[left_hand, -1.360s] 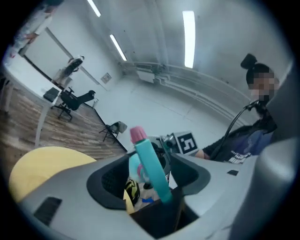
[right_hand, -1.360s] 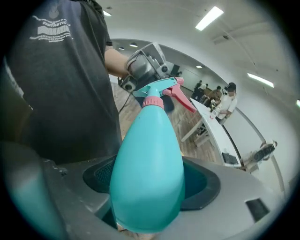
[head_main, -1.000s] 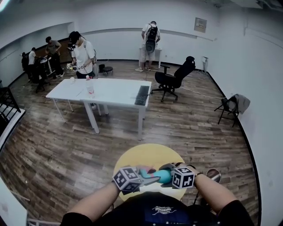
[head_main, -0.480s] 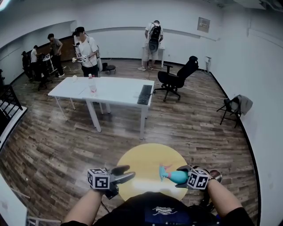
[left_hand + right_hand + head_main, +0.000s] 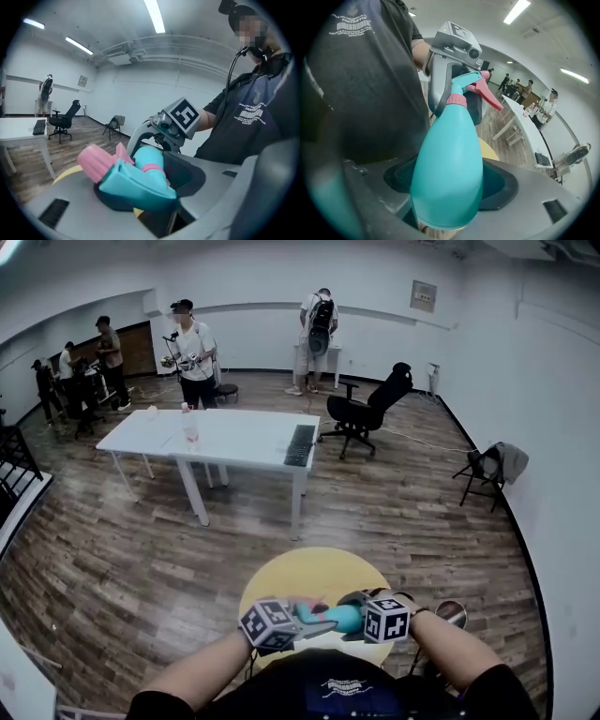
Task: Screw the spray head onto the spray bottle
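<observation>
While downward, right hand-held gripper (image 5: 349, 613) leftward

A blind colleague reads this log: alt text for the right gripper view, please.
The right gripper clamps a teal bottle; the left gripper, its jaws having just closed in, grips the pink-triggered spray head on top. A dark shirt fills the left.

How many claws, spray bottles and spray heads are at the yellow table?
Claws: 2: left claw, jaws just closed onto the spray head; right claw, on the spray bottle
Spray bottles: 1
Spray heads: 1
Total: 4
</observation>
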A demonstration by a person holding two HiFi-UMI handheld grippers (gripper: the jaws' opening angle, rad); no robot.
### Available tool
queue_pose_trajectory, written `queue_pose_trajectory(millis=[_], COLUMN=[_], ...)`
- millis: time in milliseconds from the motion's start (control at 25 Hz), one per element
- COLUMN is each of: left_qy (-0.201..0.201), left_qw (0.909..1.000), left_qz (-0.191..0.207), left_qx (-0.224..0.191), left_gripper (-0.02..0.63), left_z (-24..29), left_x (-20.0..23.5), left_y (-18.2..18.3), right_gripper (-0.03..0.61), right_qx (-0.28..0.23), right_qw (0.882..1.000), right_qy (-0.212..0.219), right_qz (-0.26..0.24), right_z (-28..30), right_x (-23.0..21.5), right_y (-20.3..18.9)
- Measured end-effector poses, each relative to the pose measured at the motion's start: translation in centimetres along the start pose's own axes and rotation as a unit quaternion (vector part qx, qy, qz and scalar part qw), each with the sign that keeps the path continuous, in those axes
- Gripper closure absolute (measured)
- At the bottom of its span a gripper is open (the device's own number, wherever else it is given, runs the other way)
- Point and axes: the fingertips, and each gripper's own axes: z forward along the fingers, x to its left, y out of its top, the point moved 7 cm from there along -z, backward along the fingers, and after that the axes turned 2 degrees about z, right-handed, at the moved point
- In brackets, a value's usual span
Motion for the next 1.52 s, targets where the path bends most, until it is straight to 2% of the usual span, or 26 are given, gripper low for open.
queue_pose_trajectory(millis=[120, 240, 280, 320, 440, 520, 600, 680, 760, 800, 840, 880, 920, 960, 1040, 1120, 1240, 1320, 1400, 1480, 1520], left_qy=[0.011, 0.007, 0.003, 0.001, 0.024, 0.049, 0.048, 0.02, -0.006, -0.009, -0.002, 0.007, 0.011, 0.006, -0.004, -0.004, -0.002, -0.004, 0.002, 0.024, 0.04], left_qw=[0.9999, 0.9964, 0.9915, 0.9837, 0.955, 0.9444, 0.9433, 0.9522, 0.9691, 0.9798, 0.9901, 0.997, 0.9995, 0.9998, 0.9995, 0.9995, 0.9991, 0.993, 0.9766, 0.9561, 0.9487], left_qz=[0.0, -0.072, -0.106, -0.141, -0.228, -0.254, -0.262, -0.249, -0.208, -0.171, -0.122, -0.069, -0.029, -0.01, 0.002, 0.003, -0.043, -0.1, -0.168, -0.225, -0.243], left_qx=[0.004, -0.044, -0.076, -0.111, -0.189, -0.203, -0.198, -0.176, -0.133, -0.104, -0.069, -0.034, -0.005, 0.014, 0.033, 0.033, -0.005, -0.062, -0.134, -0.186, -0.199], left_gripper=[0.399, 0.388, 0.382, 0.348, 0.316, 0.316, 0.316, 0.316, 0.316, 0.314, 0.377, 0.41, 0.41, 0.411, 0.411, 0.411, 0.409, 0.398, 0.31, 0.278, 0.276], left_z=[0.3, -0.7, -1.7, -3.0, -7.6, -9.7, -9.7, -7.6, -4.2, -2.6, -1.4, -0.6, -0.3, -0.1, 0.0, 0.2, -0.2, -1.3, -3.9, -7.2, -8.8], left_x=[0.1, 0.5, 0.7, 1.1, 2.7, 3.6, 3.8, 3.1, 2.0, 1.4, 0.8, 0.3, -0.1, -0.3, -0.5, -0.5, -0.3, 0.1, 1.2, 2.5, 3.1], left_y=[0.5, 0.4, 0.2, -0.1, -2.1, -3.4, -3.6, -2.8, -1.5, -0.8, -0.3, 0.0, 0.1, 0.1, -0.1, -0.1, -0.3, -0.5, -1.0, -2.0, -2.7], right_gripper=[0.202, 0.2, 0.198, 0.196, 0.195, 0.195, 0.195, 0.195, 0.195, 0.194, 0.194, 0.192, 0.193, 0.196, 0.2, 0.205, 0.206, 0.202, 0.197, 0.196, 0.196], right_qx=[-0.006, -0.025, -0.03, -0.033, -0.037, -0.025, -0.009, -0.005, -0.009, -0.007, 0.002, 0.014, 0.021, 0.02, 0.015, 0.014, 0.001, -0.015, -0.022, -0.028, -0.03], right_qw=[1.0, 0.999, 0.999, 0.998, 0.992, 0.99, 0.992, 0.995, 0.997, 0.997, 0.998, 0.999, 0.999, 1.0, 1.0, 1.0, 1.0, 0.999, 0.998, 0.995, 0.993], right_qy=[0.003, -0.005, -0.015, -0.029, -0.063, -0.07, -0.072, -0.072, -0.071, -0.067, -0.061, -0.05, -0.032, -0.011, 0.017, 0.024, 0.022, 0.015, 0.0, -0.012, -0.016], right_qz=[0.003, 0.023, 0.034, 0.049, 0.106, 0.121, 0.107, 0.074, 0.038, 0.022, 0.007, -0.005, -0.009, -0.008, -0.002, 0.0, 0.01, 0.028, 0.059, 0.098, 0.115], right_z=[-0.4, -0.7, -1.0, -1.3, -2.4, -3.0, -3.2, -2.8, -2.1, -1.7, -1.3, -1.0, -0.7, -0.6, -0.5, -0.6, -0.6, -0.7, -1.1, -1.6, -1.9], right_x=[-0.5, -0.6, -0.5, -0.3, 0.6, 1.2, 1.3, 1.0, 0.4, 0.0, -0.3, -0.4, -0.3, 0.0, 0.5, 0.4, 0.2, 0.3, 0.4, 1.0, 1.4], right_y=[-0.2, -0.1, -0.3, -0.9, -4.5, -6.4, -6.4, -4.5, -1.8, -0.6, 0.1, 0.3, 0.2, 0.0, -0.2, -0.4, -0.2, -0.2, -1.4, -3.8, -4.9])
